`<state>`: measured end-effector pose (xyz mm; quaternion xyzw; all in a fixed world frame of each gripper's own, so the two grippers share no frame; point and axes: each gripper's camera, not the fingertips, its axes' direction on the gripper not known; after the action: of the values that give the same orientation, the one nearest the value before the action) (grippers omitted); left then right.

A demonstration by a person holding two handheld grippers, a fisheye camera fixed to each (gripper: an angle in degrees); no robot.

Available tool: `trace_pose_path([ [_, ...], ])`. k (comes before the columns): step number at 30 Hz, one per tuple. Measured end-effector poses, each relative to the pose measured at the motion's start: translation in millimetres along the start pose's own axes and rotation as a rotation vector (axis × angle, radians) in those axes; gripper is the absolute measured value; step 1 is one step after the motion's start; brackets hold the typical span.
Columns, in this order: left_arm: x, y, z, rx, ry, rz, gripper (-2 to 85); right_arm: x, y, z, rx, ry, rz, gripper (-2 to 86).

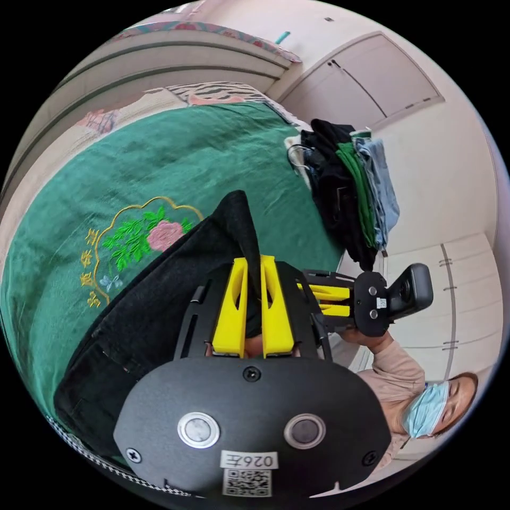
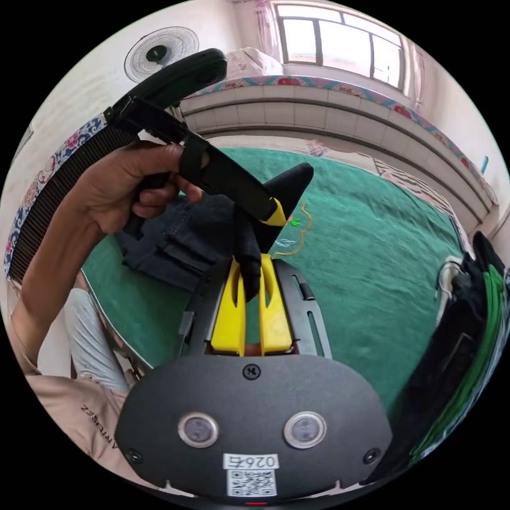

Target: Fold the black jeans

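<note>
The black jeans (image 1: 159,297) lie on a green embroidered bed cover (image 1: 175,159), one end lifted off it. In the left gripper view my left gripper (image 1: 254,265) is shut on a raised fold of the denim, which peaks above the yellow jaws. My right gripper (image 1: 324,300) sits just to the right of it, held by a hand. In the right gripper view my right gripper (image 2: 253,263) is shut on a hanging strip of the black jeans (image 2: 249,239). My left gripper (image 2: 276,212) pinches the same cloth right above it.
A stack of folded clothes (image 1: 353,186), black, green and blue denim, sits at the bed's edge; it is also in the right gripper view (image 2: 467,329). White cupboards (image 1: 372,79) stand behind. A masked person (image 1: 425,404) is near. A wall fan (image 2: 159,50) and window (image 2: 340,42) lie beyond the bed.
</note>
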<state>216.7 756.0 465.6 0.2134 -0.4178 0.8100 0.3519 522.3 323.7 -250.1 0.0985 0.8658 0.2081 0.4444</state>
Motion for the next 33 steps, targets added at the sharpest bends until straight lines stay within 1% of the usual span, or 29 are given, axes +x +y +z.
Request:
trace_pose_path([
  [3,54,-22,22,0.002,0.081,0.127,4.4,27,39,-42,0.016,0.102,0.044,-0.8],
  [5,87,-36,36,-0.008,0.176,0.207,4.6,43,62,-68,0.036,0.14,0.082,-0.9],
  [7,100,-39,36,-0.013,0.223,0.248,4.6,54,79,-91,0.079,0.136,0.119,-0.9],
  [9,103,-32,27,-0.013,0.245,0.276,4.6,53,86,-108,0.13,0.121,0.105,-0.9],
  [13,70,19,-19,0.022,0.234,0.272,4.3,21,70,-105,0.191,0.073,0.004,-0.9],
  [15,44,53,-43,0.048,0.201,0.245,3.7,-14,48,-90,0.227,0.032,-0.09,-0.7],
  [17,1,103,-72,0.088,0.151,0.174,2.8,-44,32,-73,0.266,-0.012,-0.166,-0.1],
  [18,-12,117,-78,0.097,0.14,0.149,2.7,-62,22,-59,0.293,-0.053,-0.216,0.5],
  [20,-64,166,-96,0.114,0.081,0.043,2.2,-82,7,-38,0.303,-0.147,-0.275,1.4],
  [21,-78,178,-98,0.112,0.061,0.015,2.1,-89,-4,-25,0.289,-0.206,-0.278,2.0],
  [23,-131,219,-97,0.077,0.003,-0.097,2.0,-92,-18,-4,0.245,-0.277,-0.283,2.7],
  [25,-168,246,-85,0.039,-0.019,-0.181,2.1,-89,-25,20,0.169,-0.263,-0.279,2.6],
  [27,-198,269,-69,0.017,-0.053,-0.259,2.3,-75,-24,57,0.096,-0.204,-0.227,1.7],
  [28,-213,283,-60,0.039,0.002,-0.284,2.4,-71,-24,67,0.064,-0.196,-0.217,1.5],
  [29,-225,298,-55,0.098,0.092,-0.314,2.6,-64,-25,88,-0.016,-0.19,-0.209,0.9],
  [30,-229,305,-53,0.128,0.135,-0.321,2.7,-58,-28,109,-0.111,-0.196,-0.203,0.3],
  [31,-233,319,-51,0.176,0.199,-0.328,3.1,-55,-29,119,-0.155,-0.197,-0.196,0.0],
  [32,-233,333,-51,0.213,0.223,-0.339,3.3,-50,-30,135,-0.216,-0.207,-0.183,-0.5],
  [33,-231,340,-53,0.236,0.221,-0.346,3.3,-44,-32,138,-0.204,-0.242,-0.147,-0.7],
])
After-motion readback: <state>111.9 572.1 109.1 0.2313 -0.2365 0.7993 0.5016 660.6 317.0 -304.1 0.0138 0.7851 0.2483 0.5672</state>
